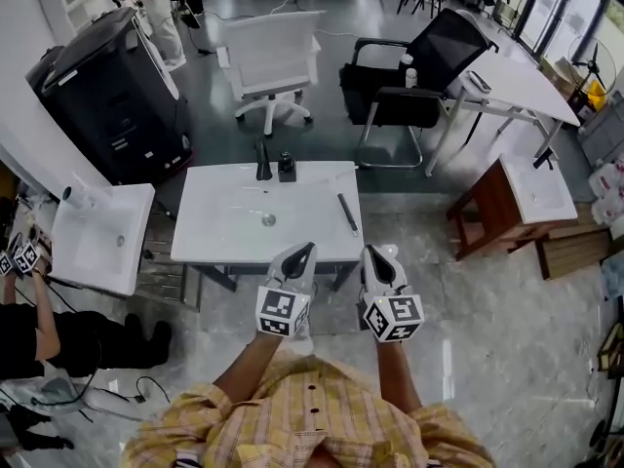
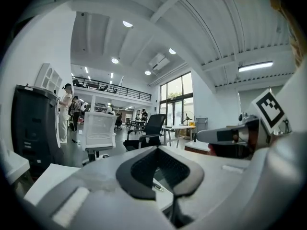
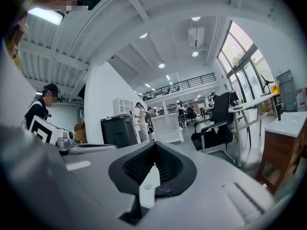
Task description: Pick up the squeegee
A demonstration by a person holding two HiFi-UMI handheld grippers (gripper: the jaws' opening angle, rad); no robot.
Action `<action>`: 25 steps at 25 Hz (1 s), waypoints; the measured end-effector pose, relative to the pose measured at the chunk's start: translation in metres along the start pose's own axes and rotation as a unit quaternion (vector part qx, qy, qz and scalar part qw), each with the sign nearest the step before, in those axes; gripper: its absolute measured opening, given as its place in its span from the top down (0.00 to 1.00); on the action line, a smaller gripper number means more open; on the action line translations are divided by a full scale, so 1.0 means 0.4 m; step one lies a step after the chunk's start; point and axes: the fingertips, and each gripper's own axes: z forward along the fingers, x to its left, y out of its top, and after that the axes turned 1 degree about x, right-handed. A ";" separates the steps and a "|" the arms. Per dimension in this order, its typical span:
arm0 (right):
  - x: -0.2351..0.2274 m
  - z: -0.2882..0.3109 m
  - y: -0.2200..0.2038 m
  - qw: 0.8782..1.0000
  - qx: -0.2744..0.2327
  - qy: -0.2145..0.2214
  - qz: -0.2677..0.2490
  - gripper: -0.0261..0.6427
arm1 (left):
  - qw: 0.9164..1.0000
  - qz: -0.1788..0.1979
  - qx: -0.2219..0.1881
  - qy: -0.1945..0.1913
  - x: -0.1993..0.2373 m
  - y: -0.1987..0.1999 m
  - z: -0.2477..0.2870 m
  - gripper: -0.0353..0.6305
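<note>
The squeegee [image 1: 347, 213] is a thin dark bar lying on the right part of the white sink top [image 1: 224, 232], just beyond its front edge. In the head view both grippers hover side by side at that front edge. My left gripper [image 1: 302, 253] sits left of the squeegee's near end, and my right gripper [image 1: 382, 255] sits just right of it. Neither touches it. In the left gripper view the left gripper [image 2: 156, 148] has its jaws together, with nothing between them. The right gripper [image 3: 155, 143] is likewise shut and empty in its own view.
A black faucet [image 1: 263, 161] and a small black block [image 1: 287, 168] stand at the sink's far edge. A second sink [image 1: 102, 237] is at the left and a wooden vanity [image 1: 526, 198] at the right. Beyond are a white chair [image 1: 268, 61], a black chair [image 1: 419, 66] and a black cabinet [image 1: 107, 96].
</note>
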 end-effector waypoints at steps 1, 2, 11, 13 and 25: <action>-0.009 0.033 0.005 1.000 -0.001 -0.002 0.003 0.97 | 1.000 -0.001 0.001 -0.003 0.025 0.002 0.026 0.95; -0.019 0.063 0.007 1.000 0.000 -0.004 0.004 0.97 | 1.000 -0.003 0.000 -0.007 0.047 0.004 0.049 0.95; -0.089 0.259 -0.035 0.999 0.028 -0.030 0.022 0.96 | 0.999 -0.023 0.009 -0.030 0.158 -0.020 0.196 0.95; -0.102 0.295 -0.044 0.999 0.033 -0.034 0.021 0.96 | 0.999 -0.026 0.012 -0.032 0.181 -0.030 0.225 0.95; -0.205 0.439 -0.147 0.996 0.088 -0.020 0.029 0.96 | 0.998 -0.032 0.046 -0.019 0.248 -0.125 0.375 0.95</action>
